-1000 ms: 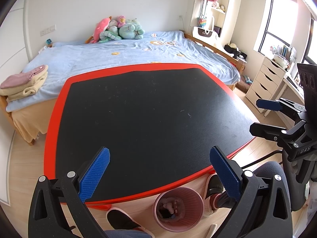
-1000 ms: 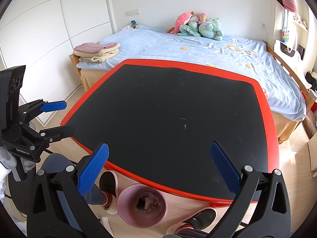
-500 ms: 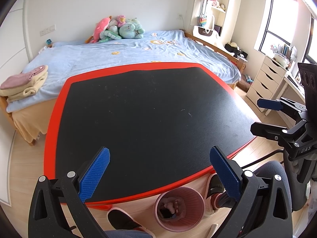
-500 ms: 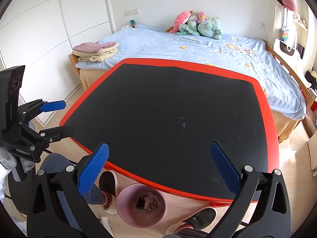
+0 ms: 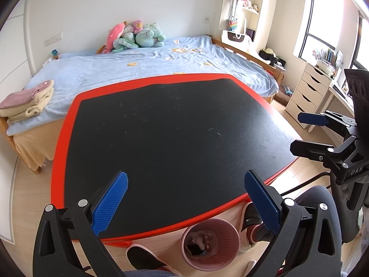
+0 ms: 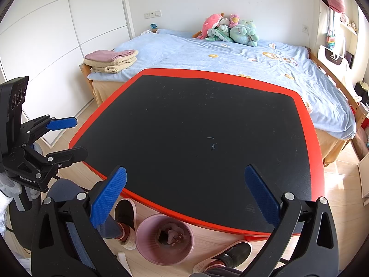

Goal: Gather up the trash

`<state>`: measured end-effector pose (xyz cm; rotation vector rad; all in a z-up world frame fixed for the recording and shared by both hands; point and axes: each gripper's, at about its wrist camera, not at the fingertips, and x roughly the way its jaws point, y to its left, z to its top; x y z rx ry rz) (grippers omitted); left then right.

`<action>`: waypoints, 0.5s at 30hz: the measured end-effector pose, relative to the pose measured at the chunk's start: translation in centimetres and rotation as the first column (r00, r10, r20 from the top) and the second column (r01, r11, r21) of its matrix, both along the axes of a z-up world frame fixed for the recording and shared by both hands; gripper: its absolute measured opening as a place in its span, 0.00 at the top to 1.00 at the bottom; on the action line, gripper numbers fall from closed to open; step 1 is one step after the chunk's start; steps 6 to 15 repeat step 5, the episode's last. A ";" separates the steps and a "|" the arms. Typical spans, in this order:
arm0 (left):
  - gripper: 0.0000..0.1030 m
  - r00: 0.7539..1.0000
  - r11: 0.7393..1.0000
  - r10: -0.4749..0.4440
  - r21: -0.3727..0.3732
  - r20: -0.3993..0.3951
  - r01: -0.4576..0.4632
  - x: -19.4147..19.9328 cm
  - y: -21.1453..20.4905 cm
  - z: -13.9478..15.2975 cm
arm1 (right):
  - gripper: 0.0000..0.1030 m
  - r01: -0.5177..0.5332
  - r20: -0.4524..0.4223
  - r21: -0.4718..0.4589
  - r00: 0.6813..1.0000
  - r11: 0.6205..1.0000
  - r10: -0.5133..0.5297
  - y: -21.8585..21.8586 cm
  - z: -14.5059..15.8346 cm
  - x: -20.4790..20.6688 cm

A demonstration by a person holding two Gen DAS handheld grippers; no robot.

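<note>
The bin (image 5: 209,244) stands on the floor just under the near edge of the desk (image 5: 175,138), below and between the two hand-held grippers. Pale crumpled trash (image 6: 171,233) lies inside it. In the left view the bin sits low and slightly right of centre; in the right view it sits low and left of centre, so it lies between the two, with neither clearly nearer.

The left hand-held gripper (image 5: 184,200) hangs over the near edge with its jaws wide and nothing between them. The right hand-held gripper (image 6: 184,196) is the same: wide apart, empty.

The black desk top shows only a few faint specks and a small pale mark (image 6: 213,146) right of centre; whether that is a scrap or a scuff is too small to tell. No clear piece of trash shows on it, so the collecting looks done or nearly so.

Around the bin are slippers (image 6: 125,210), close on both sides. The bed (image 5: 147,69) lies beyond the far edge.
</note>
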<state>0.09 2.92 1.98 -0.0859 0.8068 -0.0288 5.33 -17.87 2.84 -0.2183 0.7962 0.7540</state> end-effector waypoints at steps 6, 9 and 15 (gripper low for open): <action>0.06 1.000 1.000 0.013 0.001 0.013 -0.013 0.2 0.2 0.1 | 0.03 0.000 0.000 -0.001 1.000 1.000 0.000 0.0 0.0 0.0; 0.06 1.000 1.000 0.013 0.001 0.013 -0.013 0.2 0.2 0.1 | 0.03 0.000 0.000 -0.001 1.000 1.000 0.000 0.0 0.0 0.0; 0.06 1.000 1.000 0.013 0.001 0.013 -0.013 0.2 0.2 0.1 | 0.03 0.000 0.000 -0.001 1.000 1.000 0.000 0.0 0.0 0.0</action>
